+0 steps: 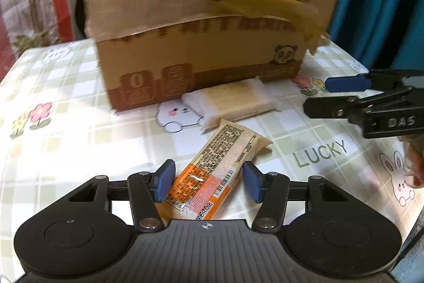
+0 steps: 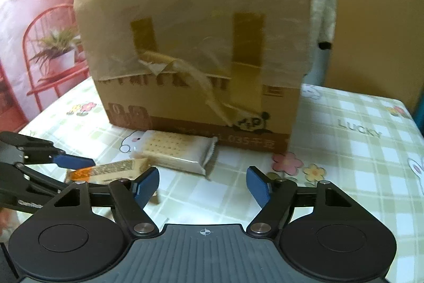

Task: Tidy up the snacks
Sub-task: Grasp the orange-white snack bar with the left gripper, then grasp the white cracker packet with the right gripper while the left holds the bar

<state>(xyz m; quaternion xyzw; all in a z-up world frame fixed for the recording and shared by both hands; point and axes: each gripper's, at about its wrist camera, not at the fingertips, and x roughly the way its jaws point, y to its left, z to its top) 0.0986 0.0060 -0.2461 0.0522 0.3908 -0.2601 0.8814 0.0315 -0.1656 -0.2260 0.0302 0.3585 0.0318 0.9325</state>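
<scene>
An orange snack packet (image 1: 212, 171) lies flat on the checked tablecloth (image 1: 66, 137), label side up. My left gripper (image 1: 208, 181) straddles its near end, open, with a blue pad close on each side and no clear squeeze. Behind it a white cracker packet (image 1: 230, 102) rests against the foot of a taped cardboard box (image 1: 198, 57). My right gripper (image 2: 202, 187) is open and empty, just short of the cracker packet (image 2: 180, 153). The right wrist view has the orange packet (image 2: 111, 170) at the left, under the left gripper's blue pad (image 2: 74, 161). The right gripper (image 1: 316, 95) enters the left wrist view from the right.
The cardboard box (image 2: 196, 57) stands tall at the middle of the table, loose tape hanging off its front. A red wire chair with a plant (image 2: 53, 44) is beyond the left table edge. Teal fabric (image 1: 376, 4) hangs at the right. Another brown board (image 2: 376, 17) rises behind the table.
</scene>
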